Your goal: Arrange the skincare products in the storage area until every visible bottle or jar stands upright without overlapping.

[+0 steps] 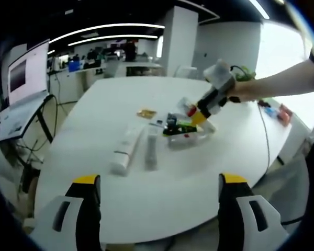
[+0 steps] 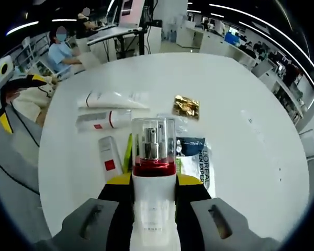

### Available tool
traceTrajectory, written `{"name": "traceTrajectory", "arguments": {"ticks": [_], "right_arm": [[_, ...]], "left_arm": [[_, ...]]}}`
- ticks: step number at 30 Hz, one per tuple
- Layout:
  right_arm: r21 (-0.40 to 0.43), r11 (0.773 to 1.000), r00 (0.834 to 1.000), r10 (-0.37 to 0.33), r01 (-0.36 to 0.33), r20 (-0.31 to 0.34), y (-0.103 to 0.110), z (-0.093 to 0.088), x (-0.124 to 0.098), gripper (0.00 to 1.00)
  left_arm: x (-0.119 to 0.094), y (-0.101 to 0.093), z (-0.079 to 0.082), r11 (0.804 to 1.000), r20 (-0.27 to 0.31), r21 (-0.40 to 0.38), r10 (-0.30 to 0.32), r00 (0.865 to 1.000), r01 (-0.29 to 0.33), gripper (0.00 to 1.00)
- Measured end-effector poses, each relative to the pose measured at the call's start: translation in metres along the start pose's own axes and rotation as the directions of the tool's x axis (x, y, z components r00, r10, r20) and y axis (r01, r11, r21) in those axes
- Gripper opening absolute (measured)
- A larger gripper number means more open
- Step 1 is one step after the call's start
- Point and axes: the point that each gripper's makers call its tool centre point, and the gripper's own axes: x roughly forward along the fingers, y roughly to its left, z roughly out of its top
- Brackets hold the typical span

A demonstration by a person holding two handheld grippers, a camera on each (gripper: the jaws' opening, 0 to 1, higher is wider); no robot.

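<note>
My right gripper [image 2: 154, 183] is shut on a white pump bottle [image 2: 153, 157] with a red band and a clear cap, held upright above the white table [image 2: 240, 94]. Below it lie a L'Oreal sachet [image 2: 199, 157] and a green item [image 2: 128, 151]. Three white tubes lie flat to the left: a long one [image 2: 112, 99], one with a red mark [image 2: 102, 120] and a short one [image 2: 110, 154]. In the left gripper view my left gripper [image 1: 159, 180] is open and empty, well short of the tubes [image 1: 125, 149]. The right gripper [image 1: 201, 112] hovers over the product pile [image 1: 183, 133].
A gold foil packet [image 2: 187, 106] lies beyond the pile. The person's forearm [image 1: 282, 81] reaches in from the right. A desk with a laptop [image 1: 21, 104] stands left of the table, and a seated person [image 2: 60, 49] is behind it. Small coloured items [image 1: 280, 112] sit at the table's right edge.
</note>
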Motion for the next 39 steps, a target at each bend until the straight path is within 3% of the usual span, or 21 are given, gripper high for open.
{"name": "traceTrajectory", "arguments": {"ticks": [10, 17, 22, 31, 36, 39], "right_arm": [[0.071, 0.996, 0.997, -0.052, 0.049, 0.048, -0.005, -0.013, -0.015, 0.28], [0.186, 0.980, 0.989, -0.098, 0.076, 0.114, -0.006, -0.019, -0.032, 0.28], [0.210, 0.972, 0.981, -0.138, 0.108, 0.133, -0.008, -0.023, -0.039, 0.28], [0.240, 0.951, 0.945, -0.247, 0.194, 0.215, -0.004, -0.025, -0.052, 0.28], [0.328, 0.916, 0.902, -0.328, 0.231, 0.281, -0.005, -0.031, -0.067, 0.28], [0.353, 0.904, 0.890, -0.350, 0.241, 0.290, -0.005, -0.037, -0.070, 0.28]], "left_arm": [[-0.002, 0.003, 0.002, 0.998, 0.022, -0.062, -0.008, 1.000, 0.009, 0.85], [-0.002, 0.002, 0.002, 0.999, 0.016, -0.033, -0.010, 1.000, 0.011, 0.85], [-0.003, 0.000, 0.002, 0.999, 0.019, -0.034, -0.014, 1.000, 0.015, 0.85], [-0.003, 0.000, 0.002, 0.999, 0.023, -0.030, -0.017, 1.000, 0.018, 0.85], [-0.003, -0.002, 0.002, 1.000, 0.019, -0.020, -0.024, 1.000, 0.024, 0.85], [-0.003, -0.003, 0.002, 1.000, 0.014, -0.014, -0.028, 1.000, 0.028, 0.85]]}}
